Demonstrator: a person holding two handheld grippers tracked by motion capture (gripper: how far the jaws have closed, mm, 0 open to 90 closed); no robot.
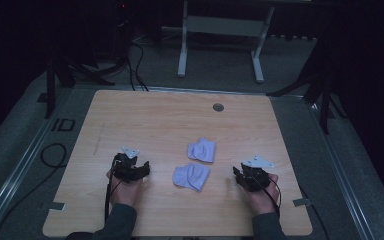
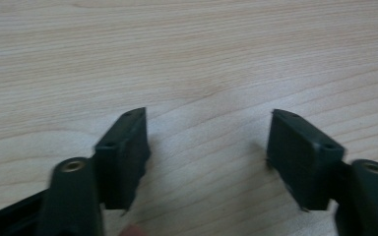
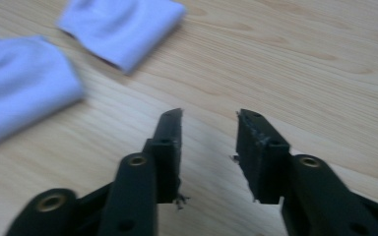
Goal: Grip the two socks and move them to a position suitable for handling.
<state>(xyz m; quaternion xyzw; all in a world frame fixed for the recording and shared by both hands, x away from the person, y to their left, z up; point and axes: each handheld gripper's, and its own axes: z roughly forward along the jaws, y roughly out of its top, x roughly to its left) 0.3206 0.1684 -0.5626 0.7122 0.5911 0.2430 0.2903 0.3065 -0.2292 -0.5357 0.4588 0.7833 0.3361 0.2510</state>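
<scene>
Two folded white cloths (image 1: 196, 163) are laid mid-table (image 1: 145, 115); left gripper (image 1: 130, 169) is held wide, right gripper (image 1: 250, 177) narrower, both empty.

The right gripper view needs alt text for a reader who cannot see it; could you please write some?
The right gripper hangs over a light wooden table with its two black jaws parted and nothing between them. Two folded pale lilac cloths lie ahead to the left, one at the top and one at the left edge, neither touched by the jaws.
</scene>
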